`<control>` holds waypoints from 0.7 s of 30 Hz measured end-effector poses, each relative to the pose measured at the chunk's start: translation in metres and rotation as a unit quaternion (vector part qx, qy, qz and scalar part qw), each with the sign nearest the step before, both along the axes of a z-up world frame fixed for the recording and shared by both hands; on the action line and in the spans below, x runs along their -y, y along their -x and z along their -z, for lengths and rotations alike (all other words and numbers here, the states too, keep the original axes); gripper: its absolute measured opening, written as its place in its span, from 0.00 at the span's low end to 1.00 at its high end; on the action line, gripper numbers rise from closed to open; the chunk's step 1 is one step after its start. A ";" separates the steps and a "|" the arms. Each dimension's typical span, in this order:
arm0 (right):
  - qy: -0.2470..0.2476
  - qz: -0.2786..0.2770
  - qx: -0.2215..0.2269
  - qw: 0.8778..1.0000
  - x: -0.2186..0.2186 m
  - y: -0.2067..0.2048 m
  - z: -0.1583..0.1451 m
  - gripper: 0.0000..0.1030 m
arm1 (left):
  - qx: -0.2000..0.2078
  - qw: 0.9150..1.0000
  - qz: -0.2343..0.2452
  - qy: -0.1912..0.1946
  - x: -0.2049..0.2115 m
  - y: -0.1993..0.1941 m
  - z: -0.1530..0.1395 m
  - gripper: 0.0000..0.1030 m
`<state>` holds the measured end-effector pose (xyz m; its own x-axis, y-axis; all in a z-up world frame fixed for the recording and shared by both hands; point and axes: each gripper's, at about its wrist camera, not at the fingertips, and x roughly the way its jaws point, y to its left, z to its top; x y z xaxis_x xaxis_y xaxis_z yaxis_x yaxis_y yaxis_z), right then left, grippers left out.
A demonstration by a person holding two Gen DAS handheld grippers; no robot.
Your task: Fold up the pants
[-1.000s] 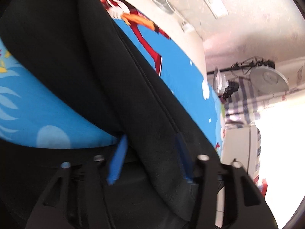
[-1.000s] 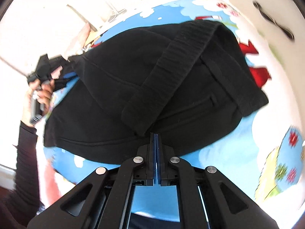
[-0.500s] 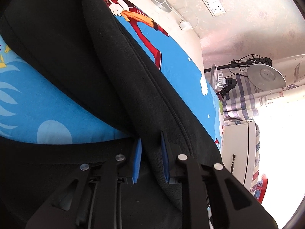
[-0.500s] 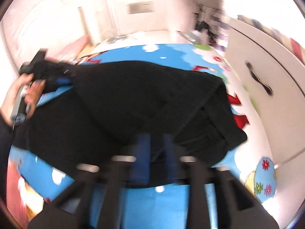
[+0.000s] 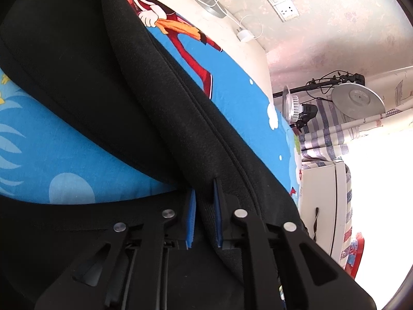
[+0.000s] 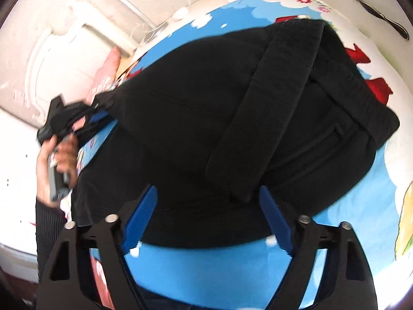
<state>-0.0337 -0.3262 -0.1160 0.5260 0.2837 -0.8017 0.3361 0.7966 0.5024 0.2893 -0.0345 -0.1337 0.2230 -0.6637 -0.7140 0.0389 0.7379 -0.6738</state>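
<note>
Black pants (image 6: 206, 118) lie bunched on a blue cartoon bedsheet (image 6: 356, 214), with a ribbed waistband strip (image 6: 268, 118) folded across the top. My right gripper (image 6: 206, 211) is open and empty, just above the near edge of the pants. My left gripper (image 5: 204, 214) is shut on a seamed fold of the pants (image 5: 165, 98), with cloth pinched between its blue pads (image 5: 191, 222). In the right wrist view the left gripper (image 6: 85, 118) shows at the pants' left edge, held by a hand.
A white cabinet (image 5: 322, 201) stands past the bed's far end. A lamp on a stand (image 5: 356, 100) and striped cloth (image 5: 325, 139) are beside it. A wall socket (image 5: 281, 2) and a white cable (image 5: 242, 25) are behind the bed.
My left gripper closed on the pants fold. My right gripper went from shut to wide open, letting go of the waistband, which now lies on the pants.
</note>
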 end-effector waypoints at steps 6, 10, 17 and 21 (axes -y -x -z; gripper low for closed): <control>-0.021 0.043 0.006 0.999 0.025 -0.012 0.007 0.53 | 0.011 1.000 0.005 0.007 -0.002 0.002 -0.010 0.07; -0.048 0.052 0.015 0.997 0.039 -0.010 0.010 0.39 | 0.014 1.000 0.007 0.001 0.000 0.002 -0.011 0.07; -0.024 0.060 0.032 0.997 0.045 -0.005 0.003 0.12 | -0.007 0.999 -0.033 0.039 -0.016 0.000 -0.005 0.35; -0.014 0.058 0.043 0.997 0.046 -0.007 -0.008 0.12 | -0.005 0.997 -0.062 0.042 -0.031 -0.003 -0.009 0.38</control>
